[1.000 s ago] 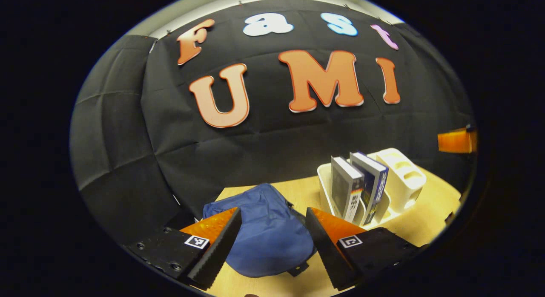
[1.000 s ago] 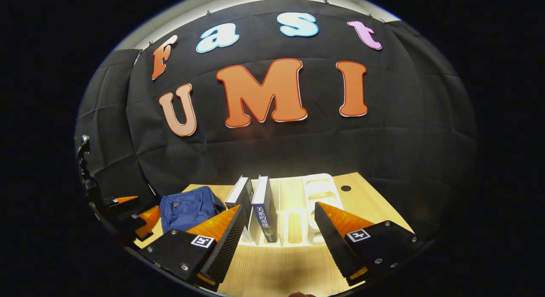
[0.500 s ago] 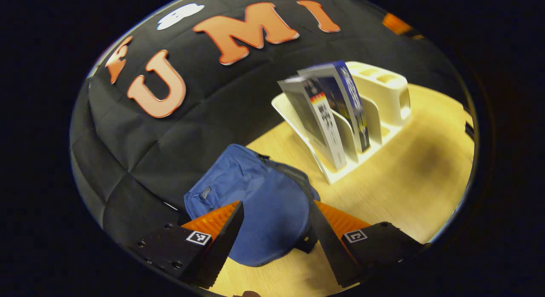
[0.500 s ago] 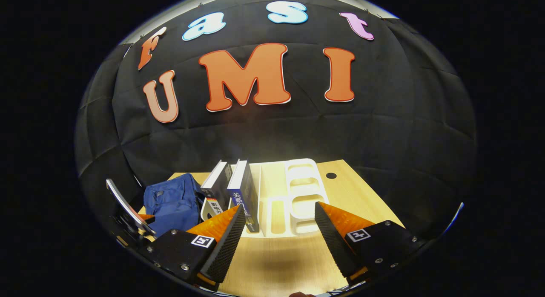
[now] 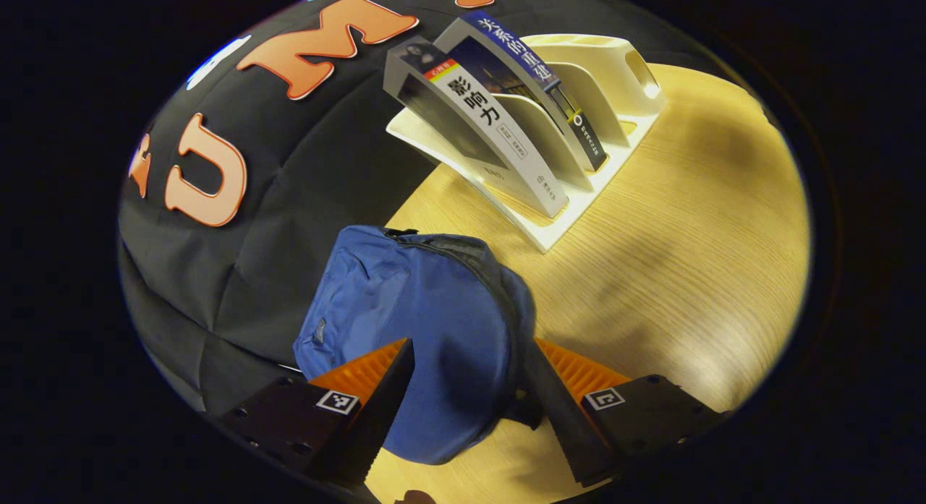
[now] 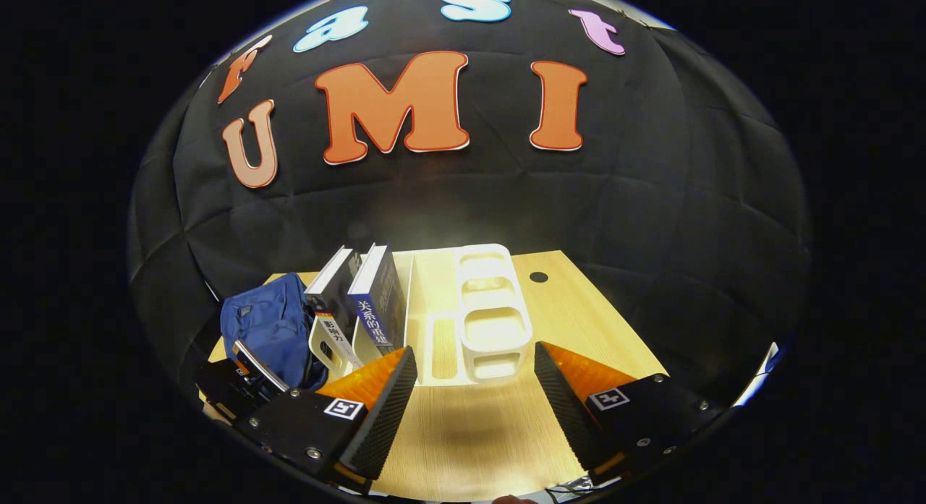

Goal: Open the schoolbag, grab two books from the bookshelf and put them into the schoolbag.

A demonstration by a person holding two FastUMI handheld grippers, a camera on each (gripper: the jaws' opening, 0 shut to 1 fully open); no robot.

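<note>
A blue schoolbag (image 5: 427, 330) lies on the wooden table, zipped shut, and my left gripper (image 5: 463, 410) hangs open just above its near end, a finger on each side. Behind it a white bookshelf (image 5: 579, 200) holds two leaning books: a grey-and-white book (image 5: 485, 128) and a dark blue book (image 5: 535, 77). In the right gripper view the schoolbag (image 6: 264, 327) sits left of the bookshelf (image 6: 477, 316), with the grey book (image 6: 329, 301) and the blue book (image 6: 380, 298) in its left slots. My right gripper (image 6: 474, 403) is open over bare table in front of the shelf. The left gripper (image 6: 242, 374) shows at the lower left.
The table (image 5: 694, 251) runs to the right of the bag and shelf. A small dark hole (image 6: 538, 277) marks the table's far right part. The black cloth wall stands close behind the bag and the shelf.
My left gripper has tilted down and moved over the schoolbag, which now lies between its fingers. My right gripper has risen and drawn slightly nearer the bookshelf. Both stay open.
</note>
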